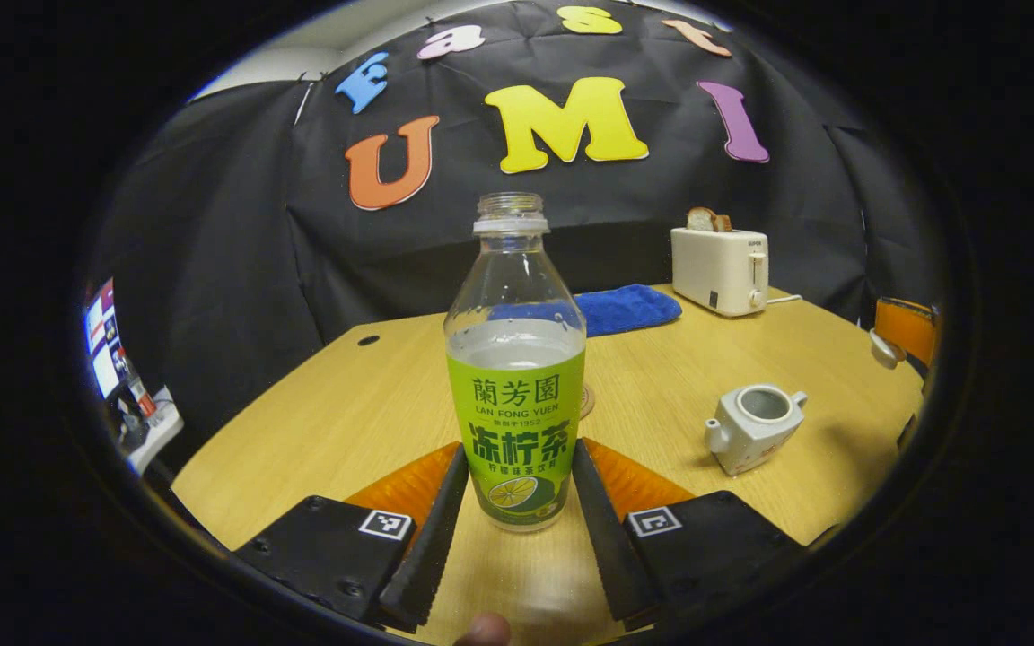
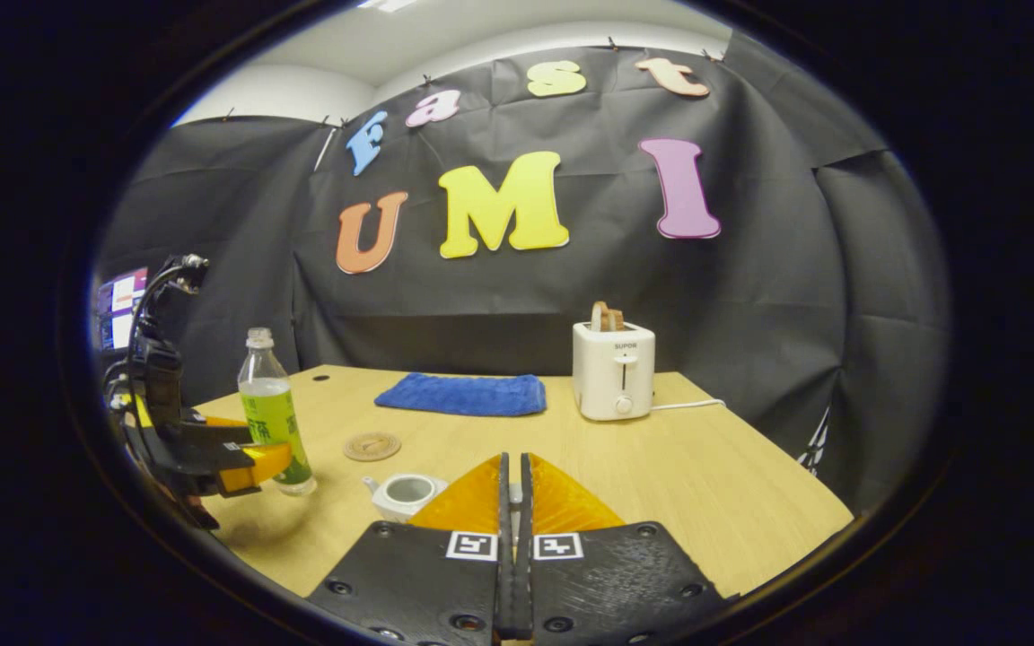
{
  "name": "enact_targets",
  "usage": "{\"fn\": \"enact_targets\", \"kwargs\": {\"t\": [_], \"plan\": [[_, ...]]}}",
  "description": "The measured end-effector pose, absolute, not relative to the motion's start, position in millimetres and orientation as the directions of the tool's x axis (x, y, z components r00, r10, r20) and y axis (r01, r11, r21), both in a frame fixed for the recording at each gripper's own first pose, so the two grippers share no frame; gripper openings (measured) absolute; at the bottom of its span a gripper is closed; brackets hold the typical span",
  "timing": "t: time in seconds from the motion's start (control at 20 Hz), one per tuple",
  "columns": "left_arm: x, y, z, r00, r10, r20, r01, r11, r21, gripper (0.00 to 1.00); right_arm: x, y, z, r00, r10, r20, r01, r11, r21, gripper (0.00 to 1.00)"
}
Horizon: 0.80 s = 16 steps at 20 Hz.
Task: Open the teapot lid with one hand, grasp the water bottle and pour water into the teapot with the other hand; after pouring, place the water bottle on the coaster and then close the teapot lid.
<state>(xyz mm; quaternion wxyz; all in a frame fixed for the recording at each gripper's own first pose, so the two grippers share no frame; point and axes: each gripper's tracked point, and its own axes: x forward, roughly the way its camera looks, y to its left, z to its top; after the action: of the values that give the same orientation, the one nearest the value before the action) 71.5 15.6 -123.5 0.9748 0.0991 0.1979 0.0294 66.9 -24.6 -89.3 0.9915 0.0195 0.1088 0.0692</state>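
1. A light wooden table (image 2: 732, 502) with a small dark hole near its far left corner is carrying everything.
2. A clear plastic bottle with a green label (image 1: 515, 377), uncapped, is standing upright near the left edge.
3. A round brown coaster (image 2: 372, 446) is lying just behind the bottle.
4. A small white ceramic teapot (image 1: 753, 427) is sitting lidless, right of the bottle.
5. A folded blue cloth (image 2: 465, 395) is lying at the back.
6. A white toaster (image 2: 613, 369) is standing beside the cloth, its cord trailing right.

Clear plastic water bottle (image 1: 515, 359) wrapped in a lime-green label with dark green print. Small white ceramic teapot (image 1: 753, 438), pale inside. Royal-blue folded cloth (image 2: 464, 394) near the far edge of the light wood-grain surface (image 2: 705, 484). Cream-white toaster (image 2: 613, 370). Tan round coaster (image 2: 372, 446).
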Motion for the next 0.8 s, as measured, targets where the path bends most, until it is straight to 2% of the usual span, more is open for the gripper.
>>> {"fn": "enact_targets", "kwargs": {"t": [0.2, 0.25, 0.45, 0.7, 0.8], "plan": [[60.0, 19.9, -114.5, 0.892, 0.141, -0.429, 0.026, 0.932, 0.361, 0.72, 68.2, -29.7, -90.2, 0.966, 0.146, -0.214, -0.137, 0.989, 0.055, 0.00], [57.8, 19.6, -109.8, 0.891, 0.144, -0.430, 0.044, 0.916, 0.398, 0.70, 69.3, -31.4, -91.1, 0.966, 0.145, -0.216, -0.136, 0.989, 0.053, 0.00], [52.6, 22.1, -93.2, 0.889, 0.166, -0.428, 0.108, 0.830, 0.547, 0.72, 72.3, -37.6, -96.2, 0.963, 0.150, -0.224, -0.143, 0.989, 0.045, 0.00], [54.9, 33.2, -79.4, 0.880, 0.225, -0.419, 0.173, 0.670, 0.722, 0.72, 72.8, -43.0, -98.6, 0.962, 0.157, -0.225, -0.152, 0.988, 0.040, 0.00], [56.6, 34.2, -77.2, 0.880, 0.245, -0.406, 0.208, 0.571, 0.794, 0.71, 73.3, -45.1, -99.4, 0.962, 0.159, -0.223, -0.153, 0.987, 0.043, 0.00]]}}
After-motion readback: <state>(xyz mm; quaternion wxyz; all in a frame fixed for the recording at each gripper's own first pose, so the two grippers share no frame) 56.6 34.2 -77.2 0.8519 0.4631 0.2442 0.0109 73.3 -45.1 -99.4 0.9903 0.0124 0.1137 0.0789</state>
